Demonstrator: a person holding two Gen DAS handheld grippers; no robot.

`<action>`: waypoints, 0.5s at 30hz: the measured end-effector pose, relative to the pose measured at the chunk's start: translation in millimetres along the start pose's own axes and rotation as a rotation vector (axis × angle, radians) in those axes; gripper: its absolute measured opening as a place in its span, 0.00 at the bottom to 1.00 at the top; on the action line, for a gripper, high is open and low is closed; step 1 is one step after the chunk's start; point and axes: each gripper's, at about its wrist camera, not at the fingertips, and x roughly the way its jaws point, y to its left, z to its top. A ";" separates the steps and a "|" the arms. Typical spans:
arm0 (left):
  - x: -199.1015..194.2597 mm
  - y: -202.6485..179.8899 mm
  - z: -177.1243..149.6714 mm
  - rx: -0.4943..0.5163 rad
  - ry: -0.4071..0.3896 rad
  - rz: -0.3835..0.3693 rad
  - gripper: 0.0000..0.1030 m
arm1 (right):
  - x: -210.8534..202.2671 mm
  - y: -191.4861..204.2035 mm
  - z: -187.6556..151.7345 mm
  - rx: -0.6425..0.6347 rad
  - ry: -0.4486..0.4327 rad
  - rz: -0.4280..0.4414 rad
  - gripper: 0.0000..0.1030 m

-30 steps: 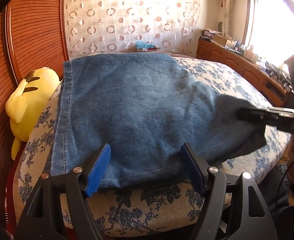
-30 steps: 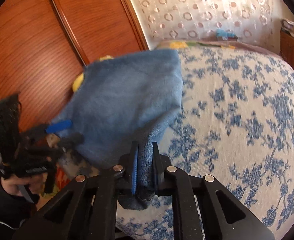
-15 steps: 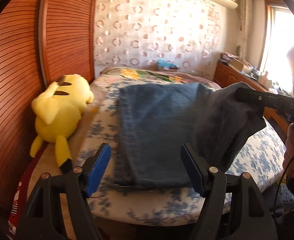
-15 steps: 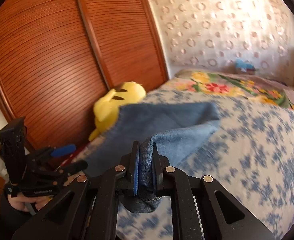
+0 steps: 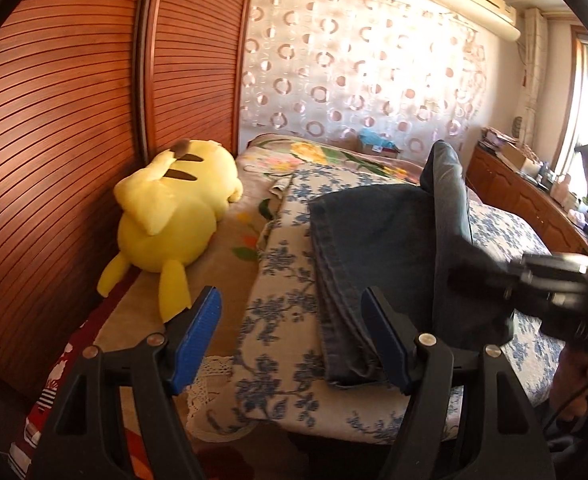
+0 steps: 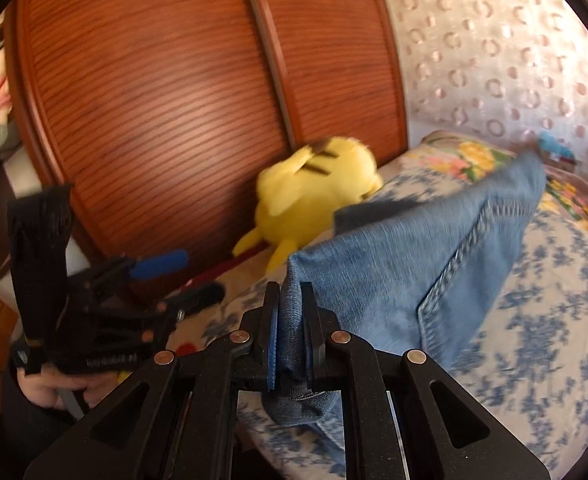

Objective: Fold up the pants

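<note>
Blue denim pants (image 5: 377, 248) lie on the floral bed near its front edge, with one part lifted upright. My right gripper (image 6: 292, 328) is shut on a denim edge and holds that part (image 6: 413, 256) raised above the bed; it shows in the left wrist view (image 5: 549, 276) at the right. My left gripper (image 5: 294, 336) is open and empty, in front of the bed edge just left of the pants. It shows at the left of the right wrist view (image 6: 166, 276).
A yellow plush toy (image 5: 174, 216) lies on the bed's left side against the slatted wooden wardrobe (image 5: 74, 120). A wooden cabinet (image 5: 525, 204) with clutter stands under the window at the right. The floral bedspread (image 5: 278, 320) ends at the front edge.
My right gripper has lifted the denim edge up and swung it leftward, so the pants now stand partly upright. My left gripper has drawn back and moved left, away from the pants.
</note>
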 end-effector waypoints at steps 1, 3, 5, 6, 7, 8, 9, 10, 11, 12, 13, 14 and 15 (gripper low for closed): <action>-0.2 1.4 0.0 -0.003 0.000 0.001 0.71 | 4.7 0.2 -3.2 -0.003 0.012 -0.001 0.06; -0.3 3.1 -0.4 -0.008 -0.001 -0.001 0.71 | 7.5 -3.0 -8.3 0.007 0.024 -0.010 0.07; -0.9 1.2 -0.7 -0.006 -0.004 -0.016 0.71 | 8.5 -14.6 -11.1 0.040 0.025 -0.009 0.09; -0.5 -1.4 -0.9 0.000 -0.004 -0.020 0.71 | 8.5 -19.9 -10.7 0.055 0.026 -0.007 0.14; 0.0 -3.3 -0.7 0.005 -0.003 -0.022 0.71 | 7.8 -25.9 -10.2 0.073 0.027 -0.002 0.19; 0.9 -6.0 -0.7 0.010 -0.002 -0.027 0.71 | 7.0 -31.6 -9.6 0.090 0.030 0.012 0.30; 2.3 -9.3 -1.2 0.014 0.002 -0.034 0.71 | 5.1 -37.6 -8.6 0.113 0.034 0.043 0.40; 2.6 -11.3 -0.9 0.017 0.003 -0.036 0.71 | 1.3 -43.2 -7.6 0.132 0.029 0.067 0.44; 3.3 -14.3 -1.2 0.022 0.005 -0.040 0.71 | -3.3 -47.3 -6.8 0.143 0.021 0.072 0.46; 3.4 -16.9 -1.4 0.026 0.007 -0.044 0.71 | -7.8 -51.9 -5.8 0.157 0.010 0.077 0.47; 3.5 -19.5 -1.4 0.030 0.008 -0.049 0.71 | -13.2 -55.9 -4.6 0.168 -0.002 0.080 0.48; 3.7 -22.9 -1.4 0.037 0.010 -0.055 0.71 | -20.9 -62.5 -3.4 0.183 -0.017 0.081 0.51; 3.8 -25.8 -1.4 0.042 0.010 -0.058 0.71 | -26.3 -65.1 -2.7 0.190 -0.026 0.080 0.53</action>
